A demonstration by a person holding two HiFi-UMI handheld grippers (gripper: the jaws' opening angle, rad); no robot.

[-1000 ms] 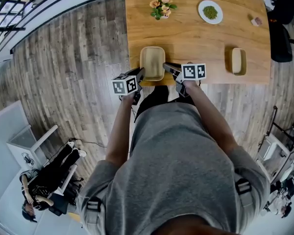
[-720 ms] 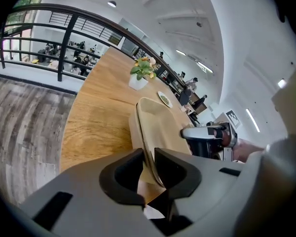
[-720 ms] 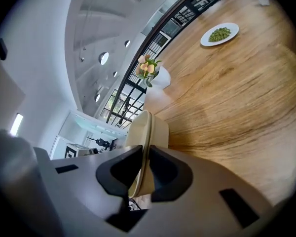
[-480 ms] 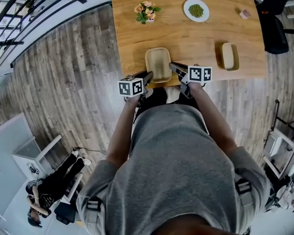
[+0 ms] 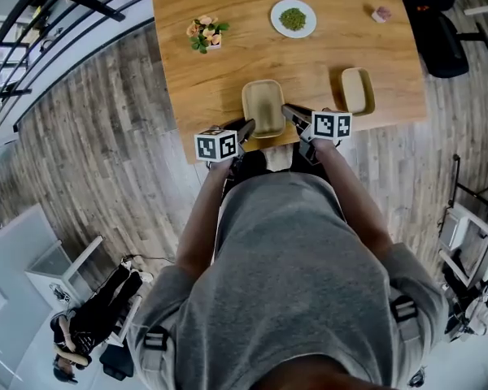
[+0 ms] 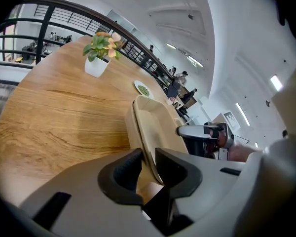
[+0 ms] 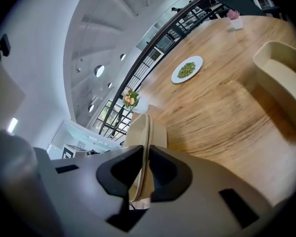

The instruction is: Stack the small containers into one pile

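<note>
Beige container (image 5: 263, 108): its side rims vanish inside the jaws; left hand-held gripper (image 5: 247, 126) and right hand-held gripper (image 5: 287, 110) each pinch one rim.

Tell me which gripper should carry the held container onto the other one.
Probably right. Both grippers clamp the near container, but the right gripper sits on the side facing the second container; the left gripper would have to cross over.
</note>
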